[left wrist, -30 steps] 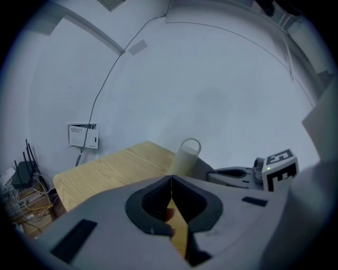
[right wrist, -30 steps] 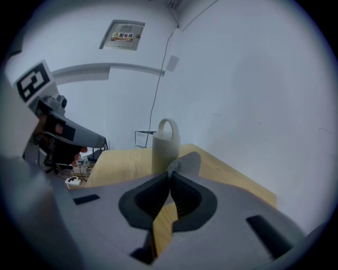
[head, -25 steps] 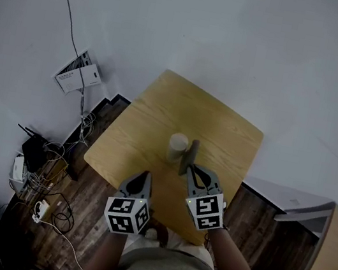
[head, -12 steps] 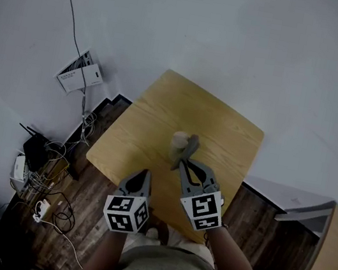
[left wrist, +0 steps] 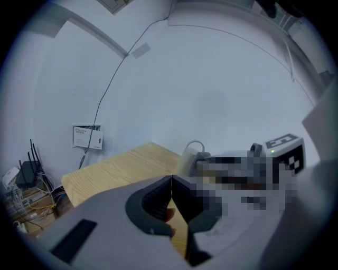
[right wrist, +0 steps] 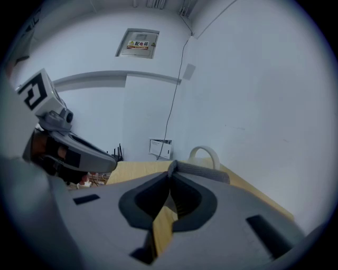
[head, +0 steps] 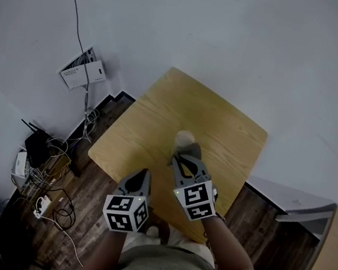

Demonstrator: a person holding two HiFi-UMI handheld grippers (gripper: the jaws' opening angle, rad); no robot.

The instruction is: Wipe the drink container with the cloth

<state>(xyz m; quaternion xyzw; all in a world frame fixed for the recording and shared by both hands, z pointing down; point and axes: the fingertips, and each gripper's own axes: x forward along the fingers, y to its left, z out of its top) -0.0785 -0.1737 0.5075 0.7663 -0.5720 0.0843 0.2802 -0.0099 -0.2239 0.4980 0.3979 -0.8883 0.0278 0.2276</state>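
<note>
A pale wooden surface is seen from above, set against a white wall, with dark floorboards and a tangle of cables to the left. On the surface, towards its middle, the drink container is stood upright, its open rim showing as a pale arch in the right gripper view.

A grey cloth is pinched in the right claw, whose jaws are clenched on it. The cloth is laid out sideways from the tips and is held at the near side of the container, just below the rim. Contact is judged likely, though it cannot be confirmed.

The left claw is held back over the near edge of the surface, its jaws closed together with nothing gripped.

The coming wipe is judged to turn on one relation. The container lies straight ahead of the right claw, just beyond the cloth, with its long axis vertical. The right claw is much the nearer, and the left is kept well apart to the near left, so the container is not steadied.
</note>
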